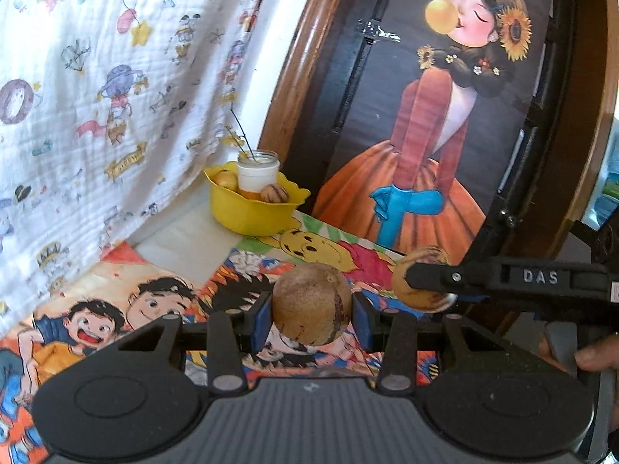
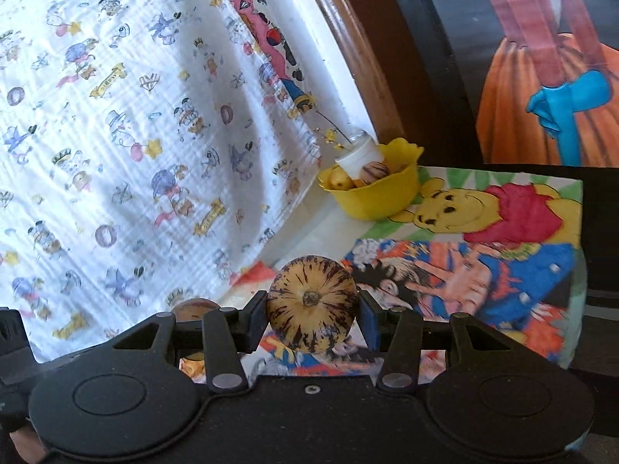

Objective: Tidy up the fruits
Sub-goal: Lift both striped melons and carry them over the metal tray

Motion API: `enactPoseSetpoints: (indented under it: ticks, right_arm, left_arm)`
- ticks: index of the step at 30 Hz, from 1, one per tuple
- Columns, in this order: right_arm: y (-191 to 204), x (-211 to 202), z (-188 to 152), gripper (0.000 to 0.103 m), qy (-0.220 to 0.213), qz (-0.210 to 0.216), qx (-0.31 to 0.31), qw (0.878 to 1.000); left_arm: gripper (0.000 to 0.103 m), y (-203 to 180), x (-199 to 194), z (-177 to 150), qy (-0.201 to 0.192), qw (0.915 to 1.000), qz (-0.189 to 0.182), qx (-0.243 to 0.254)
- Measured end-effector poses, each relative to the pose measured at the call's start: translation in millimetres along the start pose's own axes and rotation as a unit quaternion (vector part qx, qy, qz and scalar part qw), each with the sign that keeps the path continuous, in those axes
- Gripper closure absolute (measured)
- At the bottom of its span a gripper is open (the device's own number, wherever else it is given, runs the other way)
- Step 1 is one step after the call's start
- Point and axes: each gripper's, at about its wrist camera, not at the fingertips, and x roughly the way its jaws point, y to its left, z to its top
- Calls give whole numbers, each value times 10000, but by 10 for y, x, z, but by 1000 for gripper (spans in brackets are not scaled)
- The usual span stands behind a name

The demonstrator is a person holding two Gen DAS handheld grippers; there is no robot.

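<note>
My left tongs (image 1: 312,311) squeeze a brown fruit (image 1: 312,303), right tongs (image 2: 311,311) squeeze a stripy fruit (image 2: 311,303). Yellow bowl (image 1: 247,212) w/ fruit sits at table's far corner.

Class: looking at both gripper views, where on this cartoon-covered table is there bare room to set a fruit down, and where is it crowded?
Free: the cartoon mat between the yellow bowl and the grippers, and the pale strip beside the printed cloth. Crowded: the bowl, holding a jar and several fruits.

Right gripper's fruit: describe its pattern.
Pale yellow with dark purple-brown streaks; the right wrist view shows it best.
</note>
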Motion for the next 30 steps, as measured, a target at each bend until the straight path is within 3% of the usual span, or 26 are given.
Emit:
enactPoseSetpoints:
  ticks: [10, 19, 30]
  right_arm:
    - [-76, -359, -512, 53, -176, -226, -373, 9989]
    - [136, -568, -1092, 53, -353, -282, -837, 9955]
    - [356, -920, -1700, 53, -434, -460, -870, 9942]
  left_arm:
    - [56, -155, -226, -472, 212, 9996, -126, 97]
    - [56, -139, -302, -812, 517, 9983, -232, 162]
    - [56, -1, -467, -1091, 784, 9960, -313, 286]
